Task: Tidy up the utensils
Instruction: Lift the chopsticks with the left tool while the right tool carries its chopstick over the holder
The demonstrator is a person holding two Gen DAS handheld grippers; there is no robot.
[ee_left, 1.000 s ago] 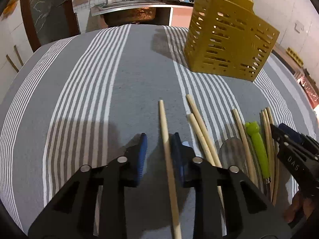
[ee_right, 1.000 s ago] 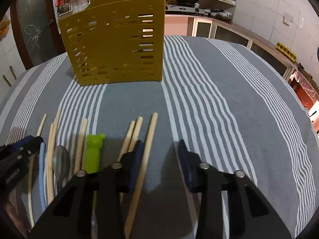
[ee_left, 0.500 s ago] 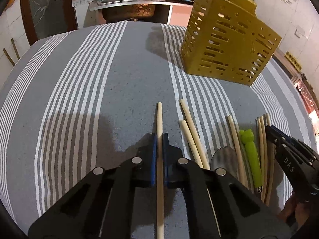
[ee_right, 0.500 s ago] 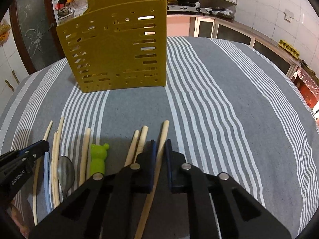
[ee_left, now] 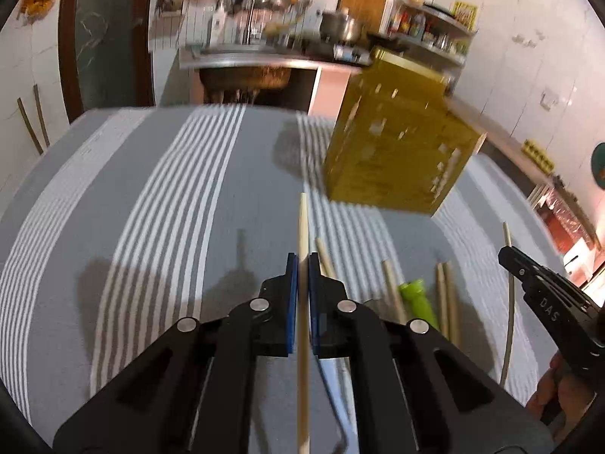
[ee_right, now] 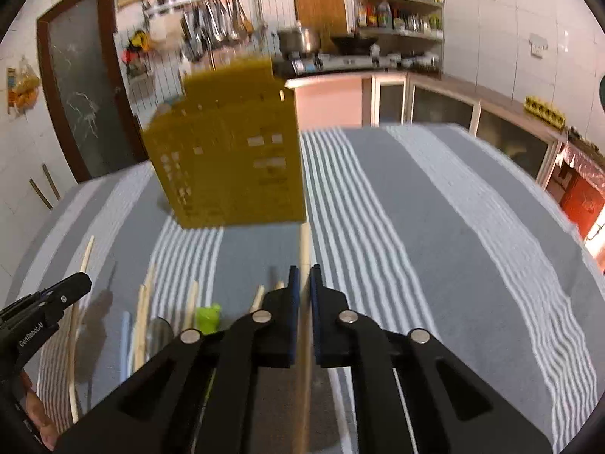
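Both grippers have lifted since closing: your left gripper [ee_left: 300, 265] pinches one chopstick [ee_left: 302, 219], your right gripper [ee_right: 304, 276] another [ee_right: 304, 242]. Carry each tip-first over the far yellow utensil holder [ee_right: 230, 159]'s open top before releasing.

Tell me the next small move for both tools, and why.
Probably carry both toward the yellow holder and tip the sticks in. The left tool is clamped on a chopstick, the right tool on another chopstick, both apparently raised above the striped cloth, with the holder just ahead.
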